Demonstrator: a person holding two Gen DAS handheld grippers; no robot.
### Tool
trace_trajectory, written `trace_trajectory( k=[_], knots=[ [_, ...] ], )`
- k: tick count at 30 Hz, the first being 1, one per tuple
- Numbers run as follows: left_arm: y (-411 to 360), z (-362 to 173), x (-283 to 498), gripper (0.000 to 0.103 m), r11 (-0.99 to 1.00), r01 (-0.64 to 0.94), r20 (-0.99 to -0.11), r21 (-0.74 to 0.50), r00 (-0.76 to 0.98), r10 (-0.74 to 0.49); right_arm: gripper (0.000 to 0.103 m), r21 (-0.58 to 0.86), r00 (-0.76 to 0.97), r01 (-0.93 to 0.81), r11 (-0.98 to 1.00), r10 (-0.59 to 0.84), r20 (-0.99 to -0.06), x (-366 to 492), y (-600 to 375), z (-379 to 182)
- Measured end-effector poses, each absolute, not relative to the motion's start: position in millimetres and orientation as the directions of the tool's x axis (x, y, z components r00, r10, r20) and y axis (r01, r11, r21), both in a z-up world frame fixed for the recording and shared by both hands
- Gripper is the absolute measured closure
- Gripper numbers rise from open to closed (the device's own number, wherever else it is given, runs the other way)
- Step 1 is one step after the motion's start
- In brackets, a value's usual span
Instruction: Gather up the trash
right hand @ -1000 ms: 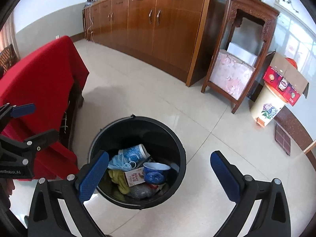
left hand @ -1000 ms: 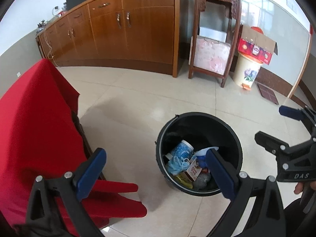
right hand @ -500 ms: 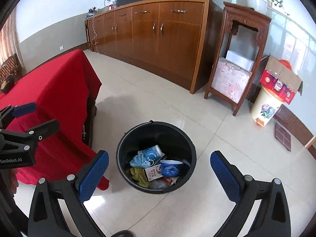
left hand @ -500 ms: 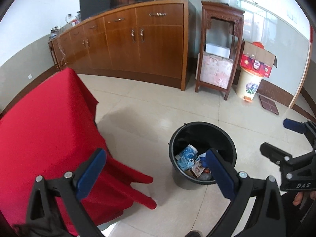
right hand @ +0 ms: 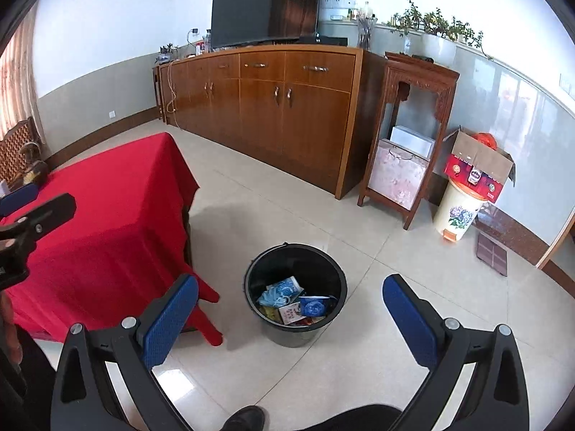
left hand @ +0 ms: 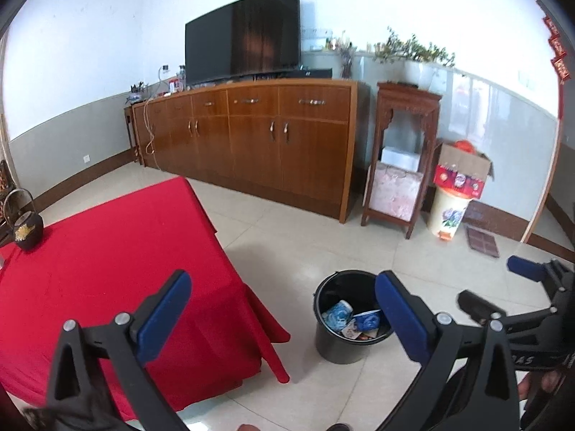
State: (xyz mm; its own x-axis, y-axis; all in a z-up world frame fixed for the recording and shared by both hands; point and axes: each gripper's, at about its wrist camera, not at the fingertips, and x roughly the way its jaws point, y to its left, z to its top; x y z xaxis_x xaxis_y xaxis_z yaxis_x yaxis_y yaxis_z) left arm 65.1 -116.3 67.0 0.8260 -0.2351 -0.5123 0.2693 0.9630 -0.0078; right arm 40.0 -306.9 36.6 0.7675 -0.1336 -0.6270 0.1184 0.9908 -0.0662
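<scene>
A black bucket (left hand: pixel 325 337) (right hand: pixel 298 251) stands on the tiled floor beside the red-clothed table. It holds trash: blue-patterned paper cups (right hand: pixel 315 305), a blue face mask (right hand: pixel 273 297), a small printed carton (right hand: pixel 290 314) and wrappers. My left gripper (left hand: pixel 282 310) is open and empty, high above the table corner and the bucket. My right gripper (right hand: pixel 291 310) is open and empty, high above the bucket. The right gripper also shows at the right edge of the left wrist view (left hand: pixel 503 287), and the left gripper's black finger at the left edge of the right wrist view (right hand: pixel 43 212).
A table under a red cloth (left hand: pixel 107 251) (right hand: pixel 97 215) carries a dark teapot (left hand: pixel 27 230). A long wooden sideboard (right hand: pixel 262 97) with a TV (right hand: pixel 264 9) lines the wall. A carved wooden stand (right hand: pixel 409 136), a white floral bin (right hand: pixel 456 212) with a cardboard box (right hand: pixel 478 165) stand right.
Both grippers have risen and pulled back from the bucket, so it looks smaller and farther. The table top, TV and wall have come into view. Both stay open and empty.
</scene>
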Motion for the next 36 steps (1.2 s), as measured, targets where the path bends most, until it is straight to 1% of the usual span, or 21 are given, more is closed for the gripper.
trace_trajectory(
  k=[6, 13, 19, 24, 36],
  knots=[
    [-107, 92, 30, 0.000, 0.959, 0.283, -0.459, -0.005, 0.851, -0.253, 0.000, -0.069, 0.801, 0.092, 0.993, -0.115, -0.588, 14, -283, 70],
    [-79, 113, 18, 0.000, 0.976, 0.217, -0.385, -0.028, 0.899, -0.211, 0.000, -0.084, 0.853, 0.031, 0.996, -0.070, -0.517, 1, -248, 106],
    [-67, 110, 17, 0.000, 0.980, 0.192, -0.377, -0.057, 0.905, -0.199, 0.000, -0.097, 0.865, 0.020, 0.995, -0.066, -0.497, -3, -234, 113],
    [-64, 108, 17, 0.000, 0.980, 0.183, -0.377, -0.075, 0.905, -0.198, 0.000, -0.095, 0.864, 0.025, 0.995, -0.069, -0.498, -4, -234, 113],
    [-69, 108, 15, 0.000, 0.977, 0.203, -0.381, -0.067, 0.900, -0.213, 0.000, -0.091, 0.860, 0.039, 0.995, -0.080, -0.504, -1, -247, 111]
  ],
)
